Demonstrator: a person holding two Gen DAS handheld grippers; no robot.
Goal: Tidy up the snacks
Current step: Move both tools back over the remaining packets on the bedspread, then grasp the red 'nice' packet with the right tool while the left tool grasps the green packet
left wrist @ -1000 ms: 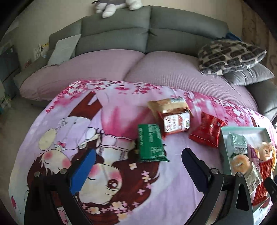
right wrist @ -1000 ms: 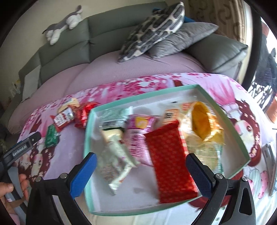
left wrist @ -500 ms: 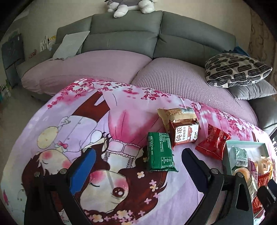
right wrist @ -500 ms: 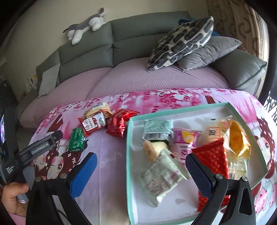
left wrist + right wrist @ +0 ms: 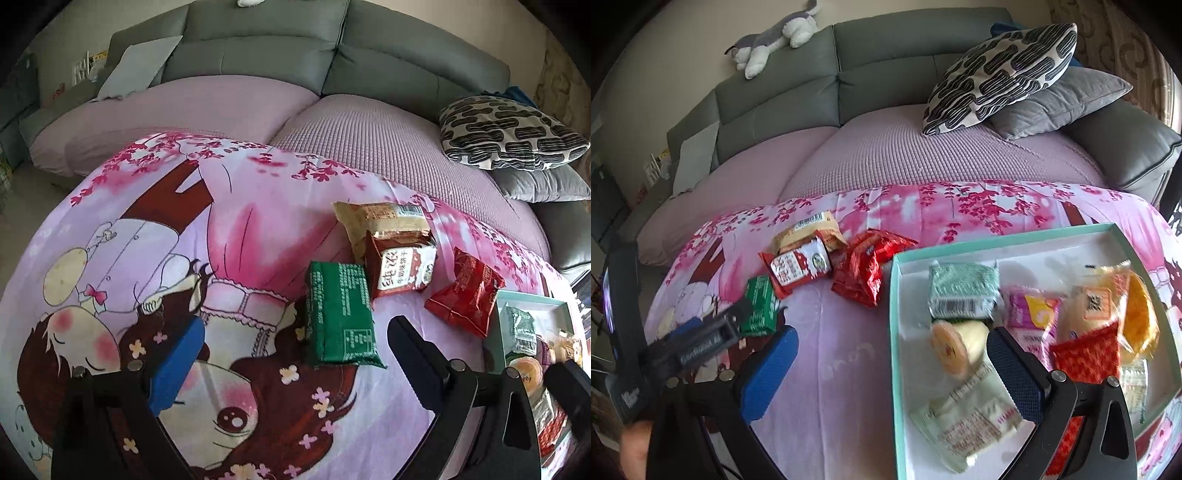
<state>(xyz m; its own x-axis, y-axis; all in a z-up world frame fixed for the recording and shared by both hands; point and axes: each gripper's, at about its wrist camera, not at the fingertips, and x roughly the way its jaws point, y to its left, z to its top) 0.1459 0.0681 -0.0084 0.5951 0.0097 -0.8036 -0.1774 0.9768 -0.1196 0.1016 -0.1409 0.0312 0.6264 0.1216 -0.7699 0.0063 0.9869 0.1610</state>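
Both wrist views look forward and down, sofa-ward, sharing the green packet (image 5: 341, 314) and teal tray (image 5: 894, 332).

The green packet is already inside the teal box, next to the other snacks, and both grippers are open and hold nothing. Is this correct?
Not quite. The green packet is not in the teal box; it lies on the pink blanket, outside the box, as the left wrist view shows. The rest holds: the left gripper and the right gripper are open and hold nothing.
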